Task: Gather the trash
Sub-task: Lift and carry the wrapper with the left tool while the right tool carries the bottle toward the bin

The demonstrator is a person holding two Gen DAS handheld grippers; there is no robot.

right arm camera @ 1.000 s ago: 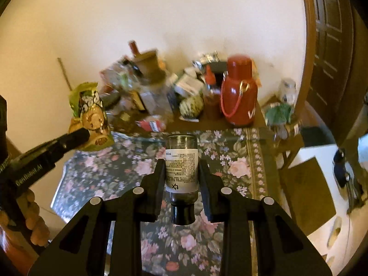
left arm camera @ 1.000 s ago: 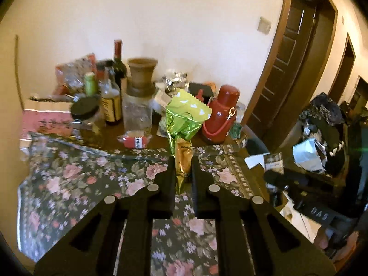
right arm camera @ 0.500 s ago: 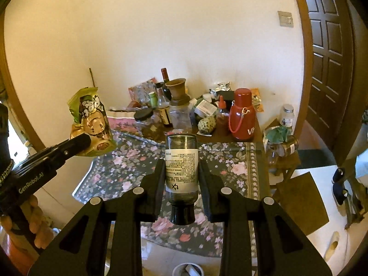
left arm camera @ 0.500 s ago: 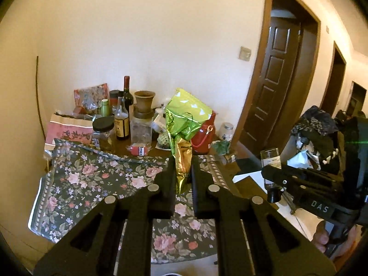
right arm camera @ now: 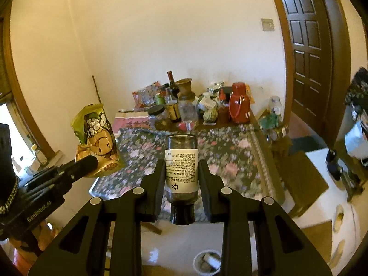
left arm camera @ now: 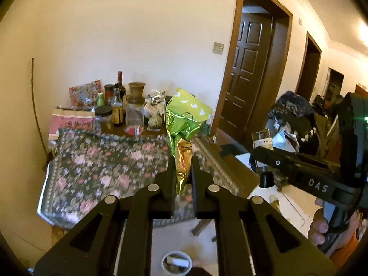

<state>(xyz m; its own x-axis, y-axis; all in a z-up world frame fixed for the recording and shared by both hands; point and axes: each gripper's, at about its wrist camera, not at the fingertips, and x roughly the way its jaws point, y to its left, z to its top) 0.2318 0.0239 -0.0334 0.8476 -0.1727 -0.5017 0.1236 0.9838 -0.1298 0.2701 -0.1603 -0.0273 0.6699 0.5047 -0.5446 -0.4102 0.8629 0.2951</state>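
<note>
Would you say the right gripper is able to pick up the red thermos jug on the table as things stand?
Probably not. The right gripper is already shut on a glass bottle with a white label, so nothing else fits between its fingers, and the red thermos jug stands at the far end of the floral-cloth table.

1. From my left camera, the bin [left arm camera: 176, 263] on the floor is partly cut off by the bottom edge and flanked by my gripper's fingers; what lies in it is too small to make out.
2. The tablecloth [left arm camera: 101, 163] is smeared with motion blur in both views.
3. The print on the bottle label [right arm camera: 181, 169] is too fine for me to read.
4. My hand [left arm camera: 320, 226] on the other gripper is mostly hidden behind its handle.
5. The clutter [right arm camera: 195, 105] at the table's back probably includes jars, though it overlaps too much to sort.
</note>
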